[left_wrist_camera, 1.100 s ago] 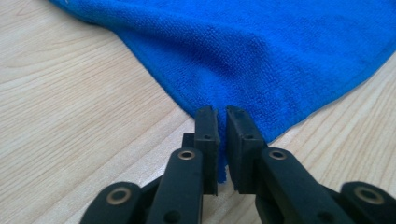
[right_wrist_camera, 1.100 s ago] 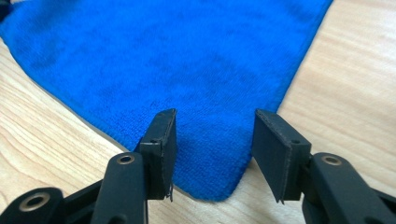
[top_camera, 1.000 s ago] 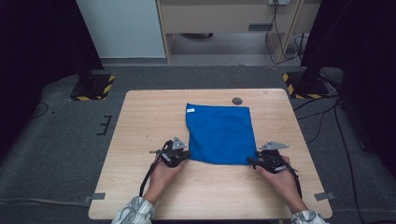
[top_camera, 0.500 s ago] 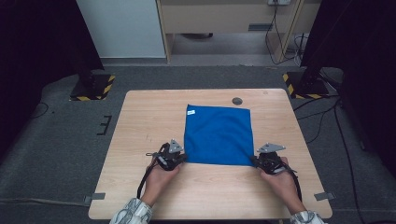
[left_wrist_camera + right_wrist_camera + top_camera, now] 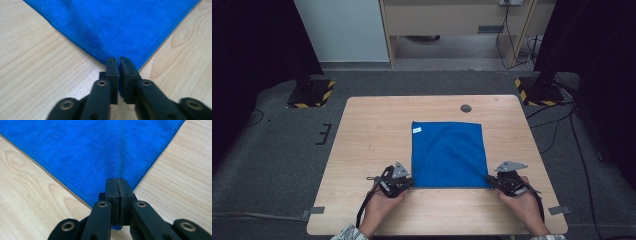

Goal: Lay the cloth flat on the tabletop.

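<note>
A blue cloth (image 5: 449, 155) lies flat on the wooden table (image 5: 372, 130), a small white tag (image 5: 417, 130) at its far left corner. My left gripper (image 5: 411, 182) pinches the cloth's near left corner. In the left gripper view the cloth (image 5: 112, 25) runs into the thin slit between the jaws of that gripper (image 5: 119, 63), which have just been opening slightly. My right gripper (image 5: 488, 179) holds the near right corner. In the right gripper view its jaws (image 5: 117, 182) are pressed together on the cloth (image 5: 95, 145), and a blue scrap pokes out below them.
A dark round grommet (image 5: 466, 108) sits in the tabletop beyond the cloth. Bare wood lies left of the cloth and along the near edge. Stand bases with yellow-black stripes (image 5: 312, 95) rest on the grey floor past the table's far corners.
Both hands have drawn back toward the table's near edge, and the cloth has slid that way with them. The right jaws have closed on their corner.
</note>
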Demonstrator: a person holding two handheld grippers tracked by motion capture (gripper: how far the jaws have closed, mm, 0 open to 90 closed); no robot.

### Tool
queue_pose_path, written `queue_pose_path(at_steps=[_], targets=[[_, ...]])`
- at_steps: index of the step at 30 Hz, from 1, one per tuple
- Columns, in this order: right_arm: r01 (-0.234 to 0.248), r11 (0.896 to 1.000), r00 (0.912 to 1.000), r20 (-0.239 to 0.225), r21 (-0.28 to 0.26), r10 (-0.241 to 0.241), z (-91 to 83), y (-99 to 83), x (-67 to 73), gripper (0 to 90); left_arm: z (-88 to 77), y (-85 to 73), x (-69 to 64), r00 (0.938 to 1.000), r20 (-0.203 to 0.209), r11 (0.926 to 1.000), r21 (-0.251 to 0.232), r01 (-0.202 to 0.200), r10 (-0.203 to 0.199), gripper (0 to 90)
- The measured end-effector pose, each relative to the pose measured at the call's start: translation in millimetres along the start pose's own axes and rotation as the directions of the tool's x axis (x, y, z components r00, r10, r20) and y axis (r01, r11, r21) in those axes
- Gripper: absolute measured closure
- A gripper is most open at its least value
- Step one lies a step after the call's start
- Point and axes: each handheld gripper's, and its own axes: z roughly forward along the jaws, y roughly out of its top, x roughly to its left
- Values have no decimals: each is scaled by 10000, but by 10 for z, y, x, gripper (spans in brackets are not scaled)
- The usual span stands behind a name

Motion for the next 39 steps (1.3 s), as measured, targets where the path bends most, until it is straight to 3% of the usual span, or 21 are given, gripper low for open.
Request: queue_pose_path(at_steps=[2, 4, 6, 12, 16, 24, 32, 39], targets=[[-161, 9997, 9999, 42, -157, 162, -22, -5, -2, 744, -20, -19, 6, 9988, -471, 9997, -226, 113, -124, 622], [-262, 9989, 9996, 32, -394, 263, -45, 3, -20, 618, -49, -23, 48, 9968, -746, 9981, -560, 248, -290, 521], [-262, 9978, 9996, 108, -615, 269, -48, 11, -37, 480, -75, -18, 110, 9950, -771, 9941, -927, 569, -641, 416], [-355, 9960, 9992, 171, -816, 370, 33, 41, -31, 273, -95, -4, 220, 9932, -788, 9871, -1423, 735, -853, 271], [-427, 9934, 9991, -61, -1063, 423, 92, 104, 3, 191, -81, -4, 290, 9928, -801, 9849, -1552, 763, -896, 206], [-12, 9956, 9985, -550, -936, -40, 257, 273, 116, 129, -100, -4, 380, 9895, -858, 9800, -1718, 1001, -1161, 155], [505, 9954, 9942, -909, -818, -579, 401, 476, 341, 113, -126, -50, 530, 9835, -987, 9753, -1766, 1325, -1514, 140], [1000, 9928, 9870, -1192, -662, -1074, 527, 611, 563, 175, -146, -74, 630, 9786, -1303, 9764, -1674, 1364, -1591, 138]])
